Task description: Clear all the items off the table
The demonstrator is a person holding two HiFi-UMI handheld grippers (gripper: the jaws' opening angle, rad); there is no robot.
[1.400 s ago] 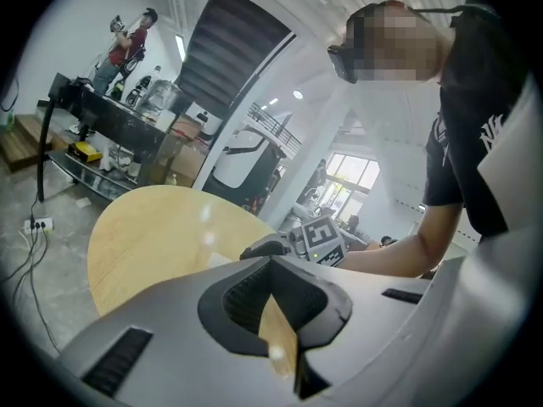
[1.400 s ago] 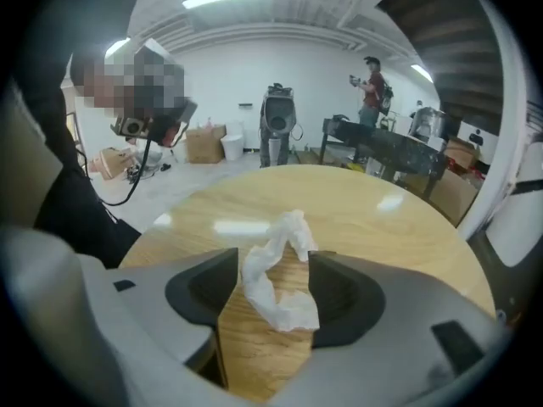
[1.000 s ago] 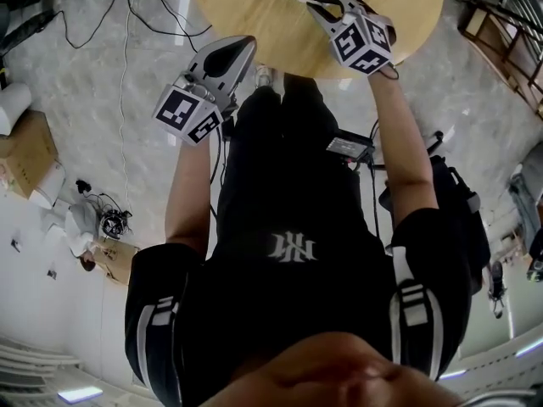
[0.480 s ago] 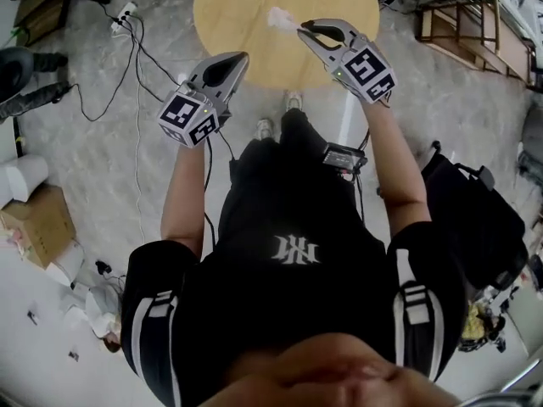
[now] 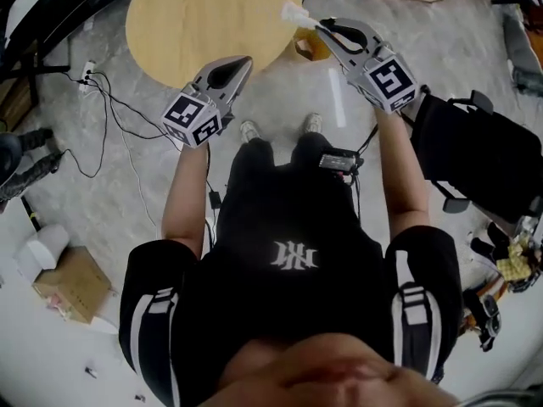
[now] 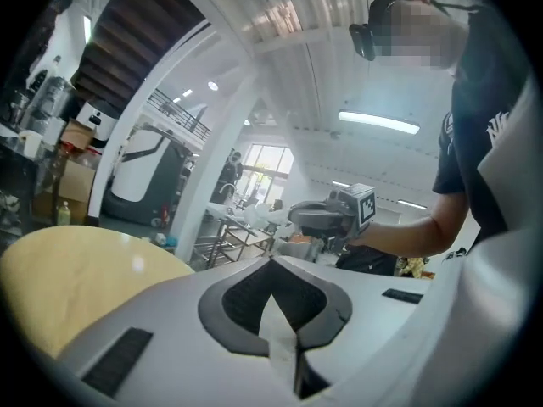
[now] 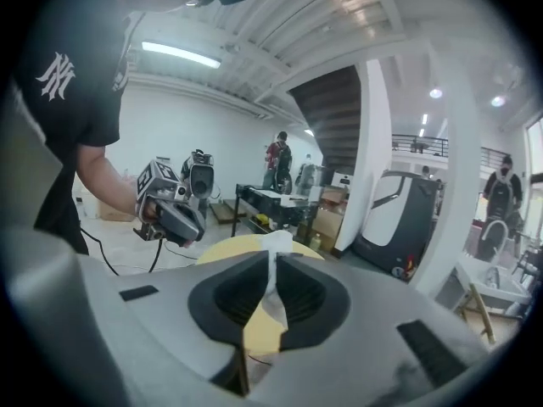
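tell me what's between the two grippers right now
Nothing between left gripper and right gripper, which pinches a tissue. Head view shows table edge and floor under that gap; each gripper view sees the other unblocked.

The right gripper [image 5: 321, 27] carries the white tissue [image 5: 293, 11] (pinched at its tips) off the worktop [image 5: 195, 24], out past its edge; the left gripper [image 5: 244, 61] draws back too.
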